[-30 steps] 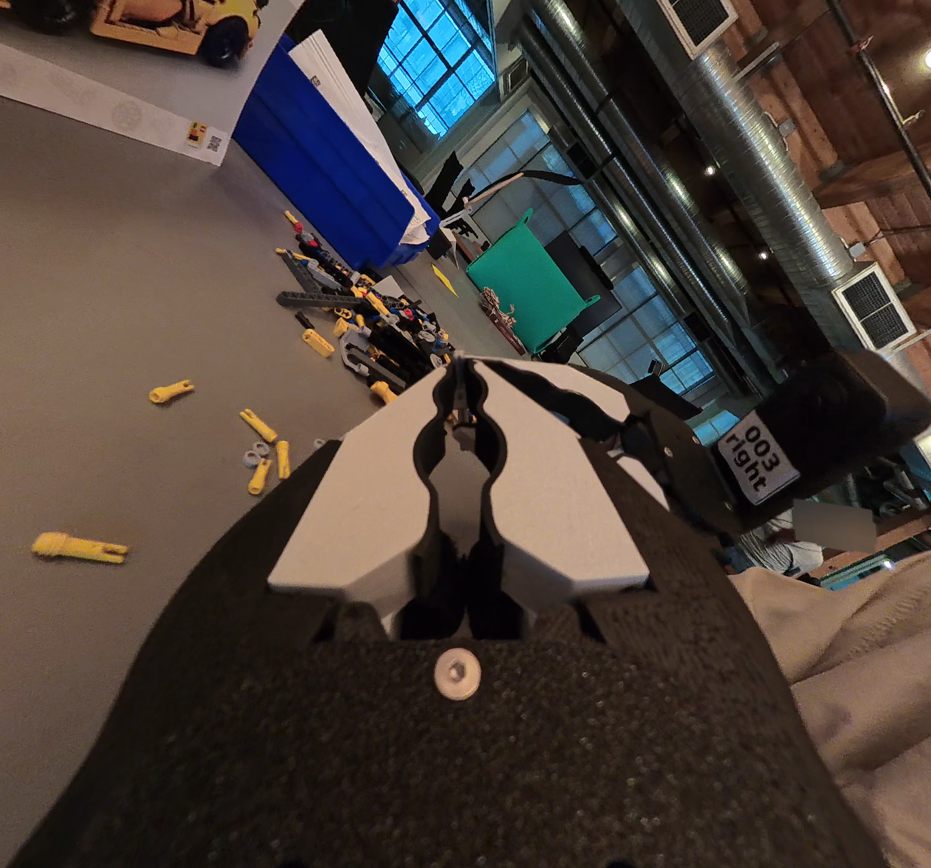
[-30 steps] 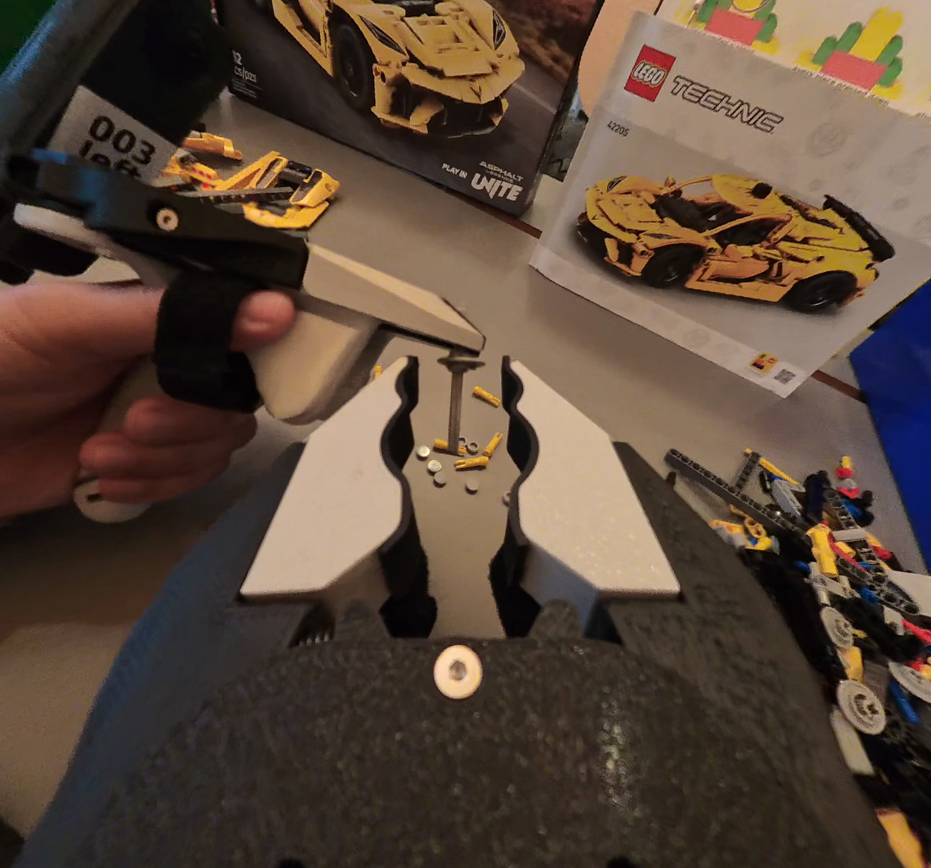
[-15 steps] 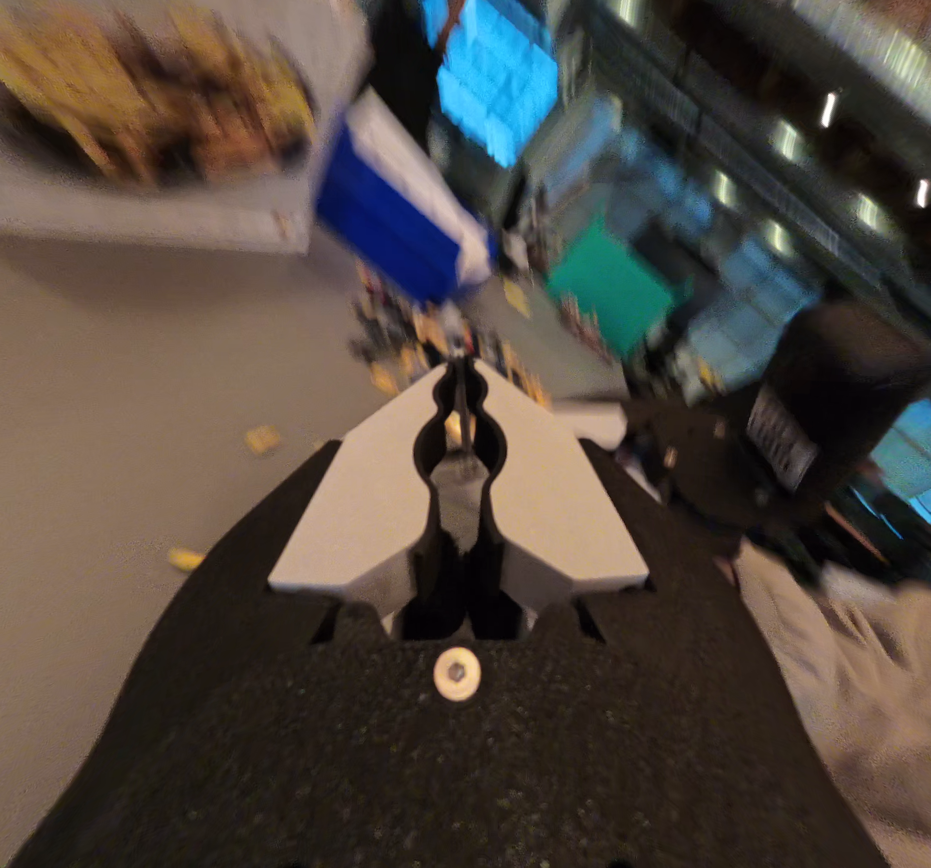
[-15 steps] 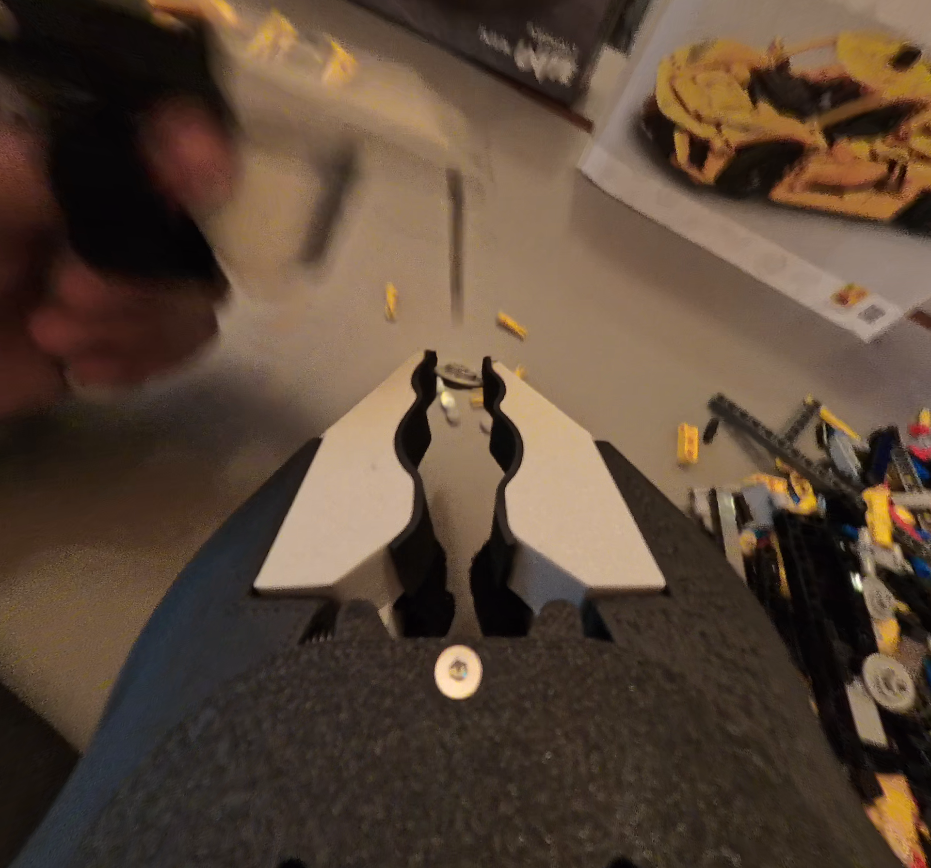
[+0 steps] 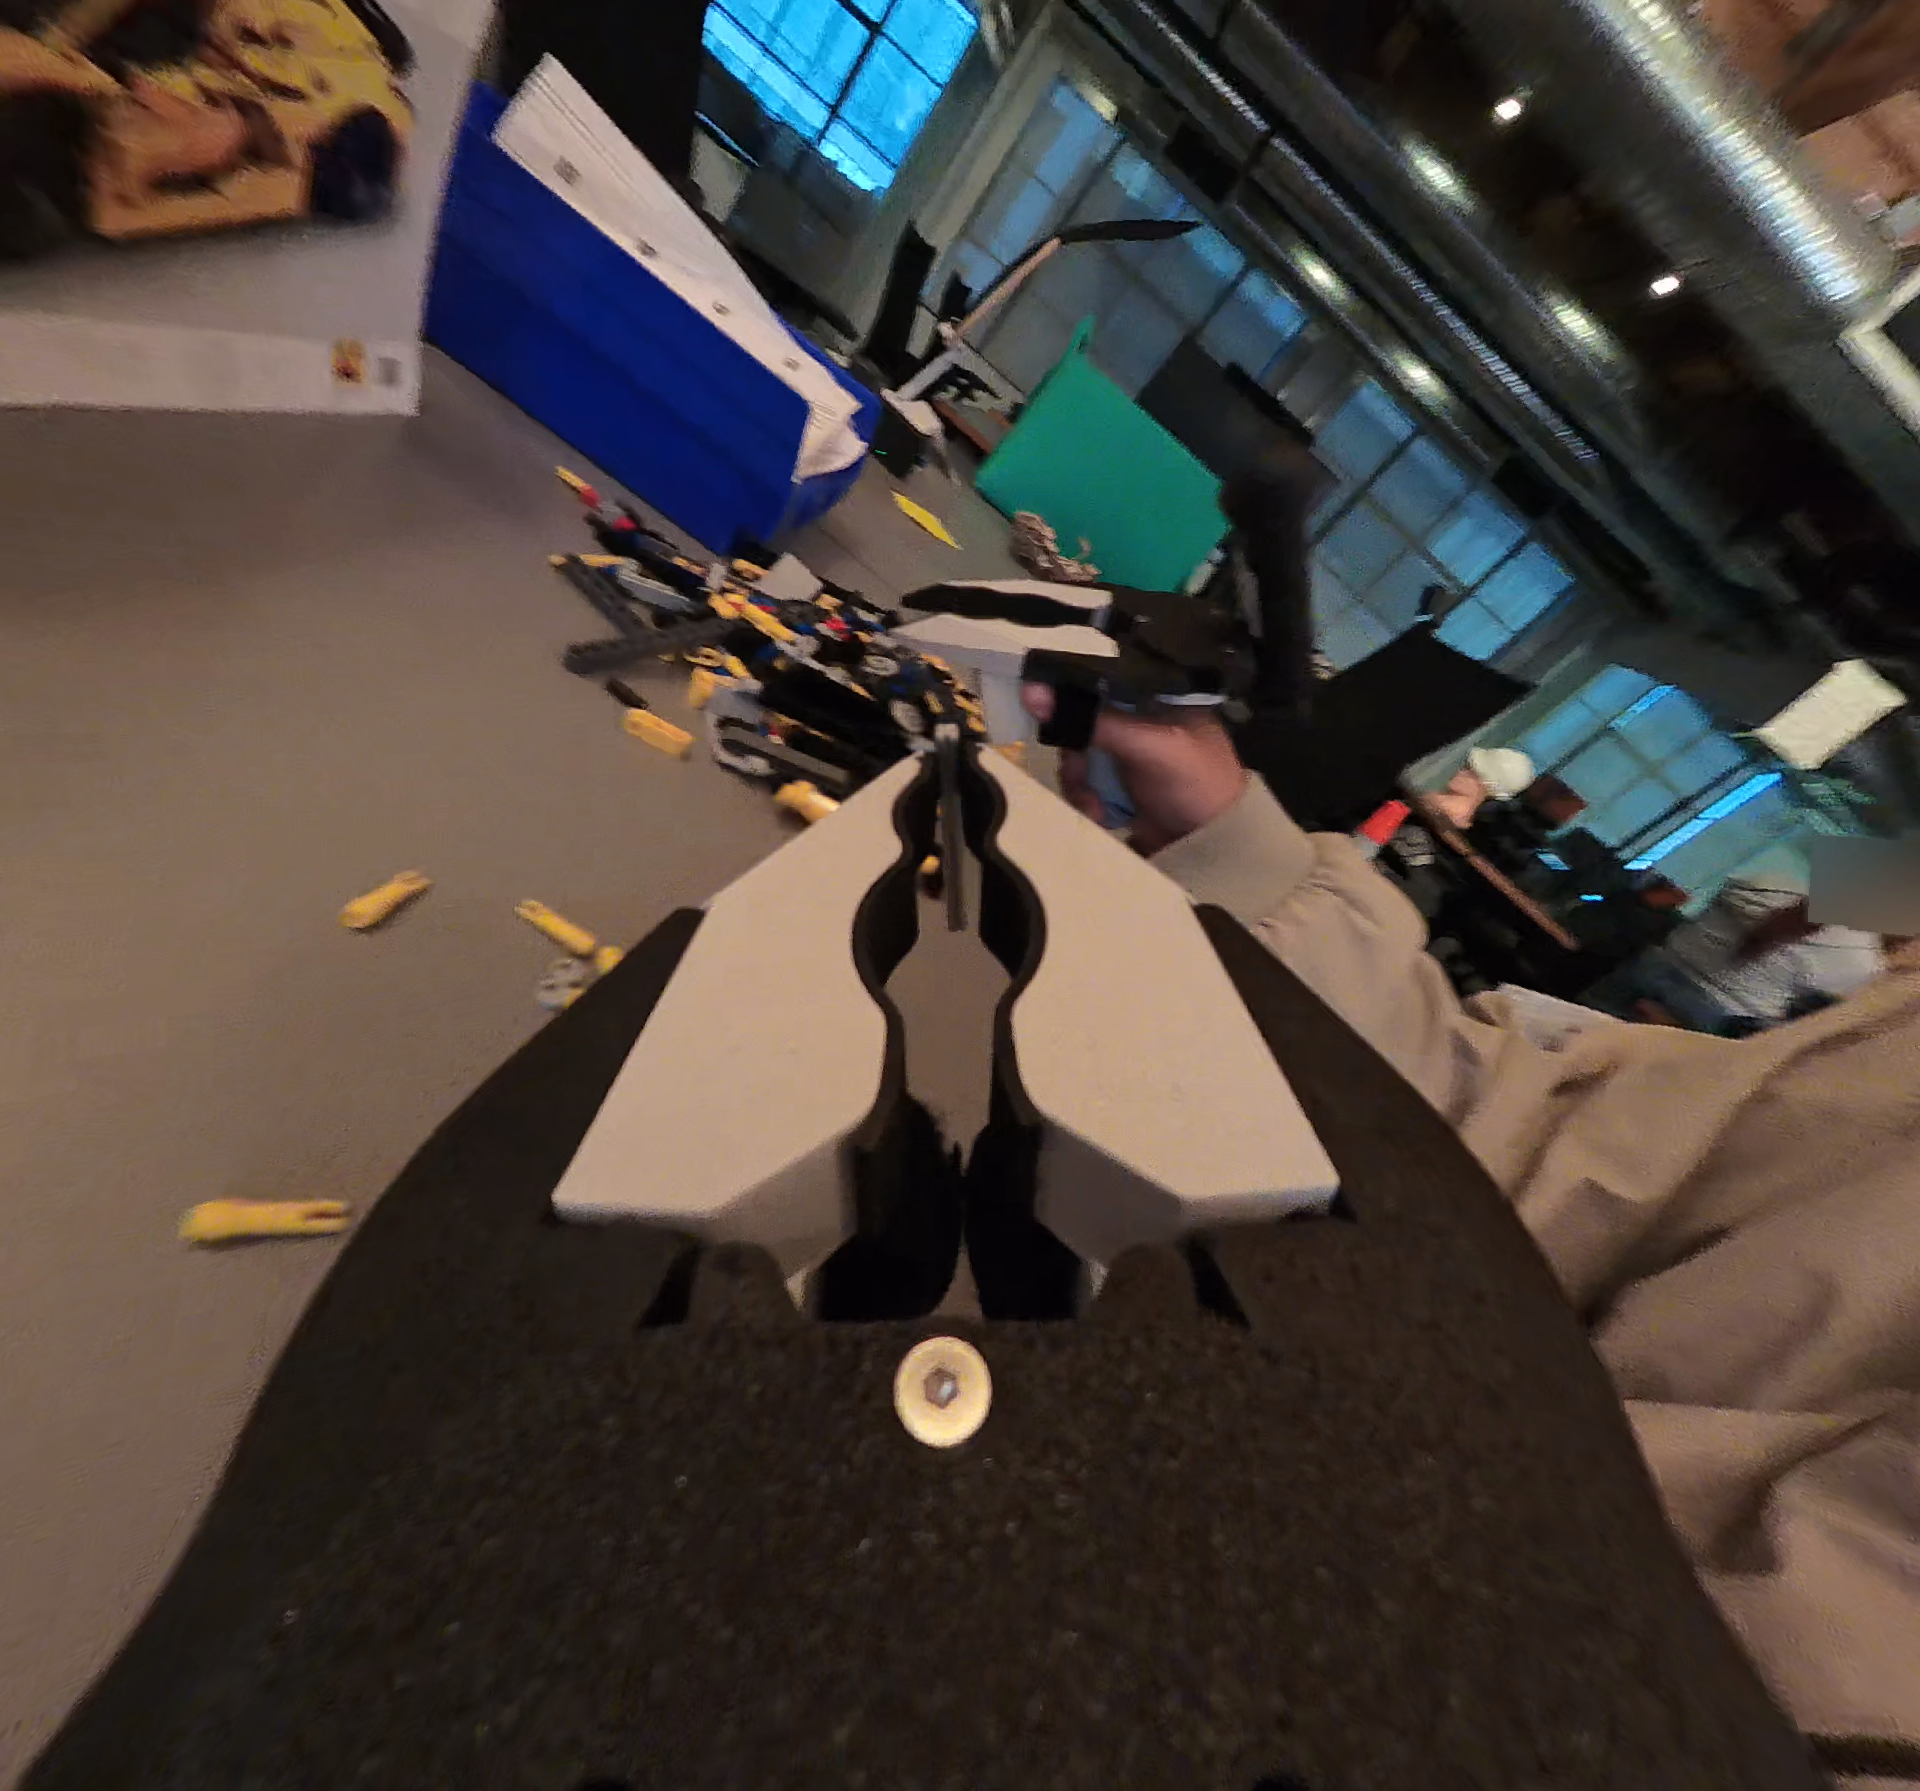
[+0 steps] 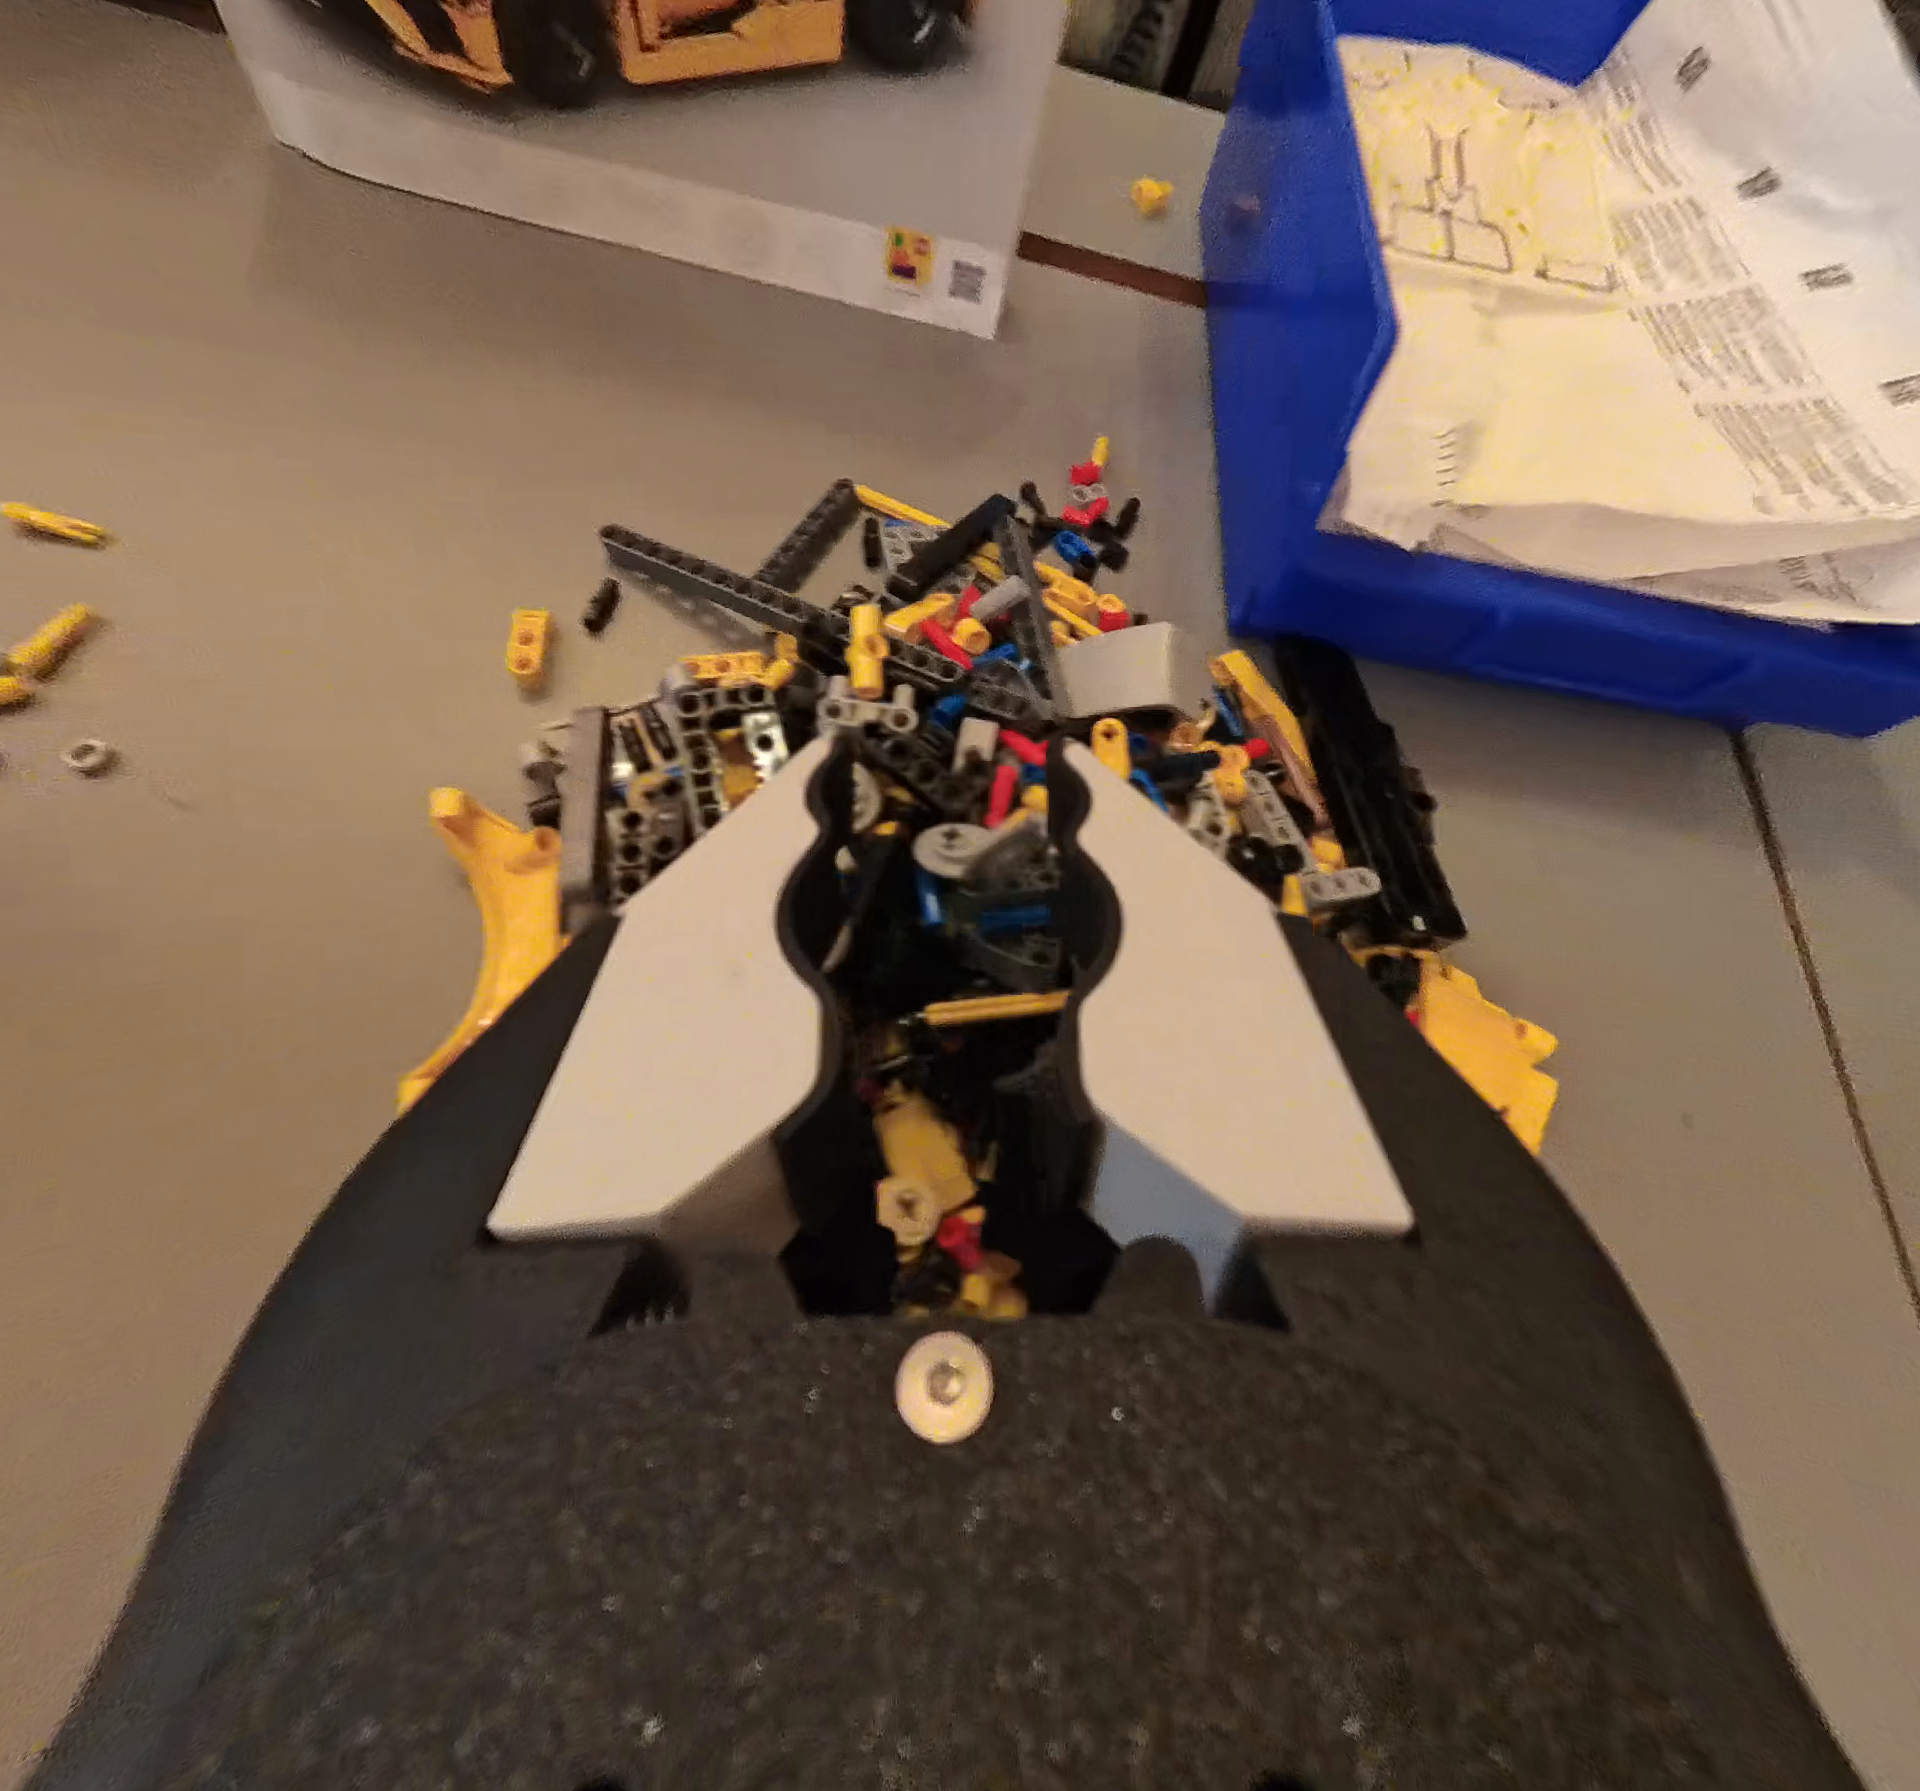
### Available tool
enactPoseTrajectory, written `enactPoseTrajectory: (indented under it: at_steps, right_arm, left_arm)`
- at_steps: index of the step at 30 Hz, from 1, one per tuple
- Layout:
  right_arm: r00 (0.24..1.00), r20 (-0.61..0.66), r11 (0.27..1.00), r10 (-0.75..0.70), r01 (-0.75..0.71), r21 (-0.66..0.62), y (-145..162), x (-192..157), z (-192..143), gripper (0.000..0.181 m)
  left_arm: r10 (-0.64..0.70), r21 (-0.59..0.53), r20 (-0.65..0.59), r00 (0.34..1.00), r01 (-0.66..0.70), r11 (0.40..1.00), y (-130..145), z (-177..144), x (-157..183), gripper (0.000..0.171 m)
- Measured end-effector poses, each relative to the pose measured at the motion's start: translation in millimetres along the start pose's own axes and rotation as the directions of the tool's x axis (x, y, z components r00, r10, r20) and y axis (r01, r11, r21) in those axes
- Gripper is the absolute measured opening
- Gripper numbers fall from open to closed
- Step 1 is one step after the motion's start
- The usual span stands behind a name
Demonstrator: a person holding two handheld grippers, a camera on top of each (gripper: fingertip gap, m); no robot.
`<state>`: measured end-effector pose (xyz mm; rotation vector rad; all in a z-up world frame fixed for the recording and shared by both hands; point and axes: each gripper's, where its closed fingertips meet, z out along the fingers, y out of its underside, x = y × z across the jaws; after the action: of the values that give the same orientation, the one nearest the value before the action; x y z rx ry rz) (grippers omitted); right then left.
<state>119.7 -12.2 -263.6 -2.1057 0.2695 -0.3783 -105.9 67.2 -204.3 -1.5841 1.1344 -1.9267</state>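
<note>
My left gripper (image 5: 948,767) is shut on a thin dark grey axle (image 5: 954,858) that stands upright between its tips, held above the grey table (image 5: 260,702). My right gripper (image 6: 951,765) is open and empty, hovering just over a pile of black, yellow, grey, red and blue building pieces (image 6: 935,640). In the left wrist view the right gripper (image 5: 935,621) shows farther off, held by a hand (image 5: 1164,765) above the same pile (image 5: 790,661).
A blue bin (image 6: 1299,391) holding white paper sheets stands right of the pile. A booklet showing a yellow car (image 6: 644,162) stands at the back. Loose yellow pins (image 5: 265,1220) and a small grey ring (image 6: 88,756) lie left of the pile. Spacing between my two grippers at the tips: around 25 cm.
My right gripper has swung right, away from the left gripper's axle, to above the pile, and its jaws have opened wider. The left gripper still holds the axle.
</note>
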Motion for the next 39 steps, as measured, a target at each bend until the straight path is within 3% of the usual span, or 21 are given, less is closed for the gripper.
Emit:
enactPoseTrajectory:
  at_steps: [4, 6, 8, 10, 12, 14, 15, 18, 19, 20, 23, 25, 27, 29, 31, 34, 36, 39]
  right_arm:
    - [0.995, -0.021, 0.988, -0.102, 0.104, 0.117, -16, 0, -12, 0.042]
    - [0.974, 0.143, 0.963, -0.175, 0.140, 0.229, -34, -46, -22, 0.046]
    - [0.882, 0.426, 0.951, -0.202, 0.073, 0.299, -44, -124, -40, 0.044]
    - [0.770, 0.630, 0.969, -0.101, -0.066, 0.236, -48, -187, -52, 0.044]
    - [0.689, 0.725, 0.977, 0.008, -0.158, 0.140, -49, -225, -53, 0.041]
    - [0.639, 0.767, 0.965, 0.048, -0.229, 0.131, -56, -245, -54, 0.037]
    - [0.634, 0.773, 0.964, 0.033, -0.224, 0.142, -58, -247, -55, 0.006]
    - [0.732, 0.681, 0.985, -0.024, -0.099, 0.140, -50, -233, -45, 0.003]
    - [0.798, 0.601, 0.988, -0.038, -0.060, 0.143, -49, -213, -37, 0.003]
    - [0.850, 0.525, 0.987, -0.037, -0.050, 0.150, -50, -188, -32, 0.003]
    - [0.970, 0.242, 0.998, 0.026, -0.039, 0.050, -33, -84, -12, 0.003]
    - [0.999, 0.038, 0.994, -0.021, 0.024, -0.107, 1, -20, -4, 0.003]
    - [0.997, -0.070, 0.990, -0.039, 0.029, -0.141, 16, 14, -4, 0.003]
    - [0.998, -0.067, 0.983, -0.006, -0.007, -0.184, 28, 22, -2, 0.004]
    - [0.997, -0.071, 0.983, 0.012, -0.025, -0.181, 30, 26, 1, 0.016]
    - [0.995, -0.102, 0.998, -0.024, 0.017, -0.066, 6, 24, -7, 0.026]
    - [0.996, -0.048, 0.996, -0.079, 0.081, 0.036, -21, -3, -15, 0.027]
    - [0.975, 0.190, 0.993, -0.110, 0.099, 0.068, -32, -83, -13, 0.031]
  left_arm:
    - [-0.095, -0.037, -0.045, 0.994, 0.094, 0.995, 11, 4, 1, 0.003]
    - [-0.140, -0.032, -0.075, 0.987, 0.138, 0.990, 10, 3, 2, 0.003]
    - [-0.150, 0.010, -0.089, 0.985, 0.152, 0.988, 4, 1, 2, 0.003]
    - [-0.146, 0.039, -0.102, 0.984, 0.151, 0.988, -1, -1, 2, 0.003]
    - [-0.127, 0.081, -0.106, 0.986, 0.136, 0.987, -6, -3, 3, 0.003]
    - [-0.102, 0.067, -0.095, 0.990, 0.109, 0.992, -4, -2, 4, 0.003]
    - [-0.086, 0.049, -0.098, 0.992, 0.091, 0.995, -2, -1, 6, 0.003]
    - [0.001, 0.007, -0.038, 0.999, -0.001, 1.000, 0, 0, 3, 0.007]
    - [0.029, 0.013, -0.006, 1.000, -0.029, 1.000, -5, -2, -2, 0.029]
    - [0.045, 0.023, 0.028, 0.999, -0.046, 0.999, -12, -7, -8, 0.045]
    - [0.072, -0.067, 0.208, 0.975, -0.059, 0.996, -15, -28, -48, 0.045]
    - [0.126, -0.223, 0.310, 0.942, -0.057, 0.973, -2, -45, -76, 0.045]
    - [0.214, -0.307, 0.409, 0.887, -0.087, 0.948, -1, -62, -100, 0.044]
    - [0.246, -0.337, 0.452, 0.858, -0.091, 0.937, 0, -72, -112, 0.044]
    - [0.198, -0.358, 0.437, 0.878, -0.032, 0.933, 9, -72, -112, 0.044]
    - [0.232, -0.422, 0.399, 0.887, -0.047, 0.905, 22, -67, -109, 0.043]
    - [0.337, -0.517, 0.371, 0.865, -0.109, 0.849, 35, -65, -109, 0.043]
    - [0.464, -0.604, 0.340, 0.818, -0.189, 0.774, 48, -59, -111, 0.043]
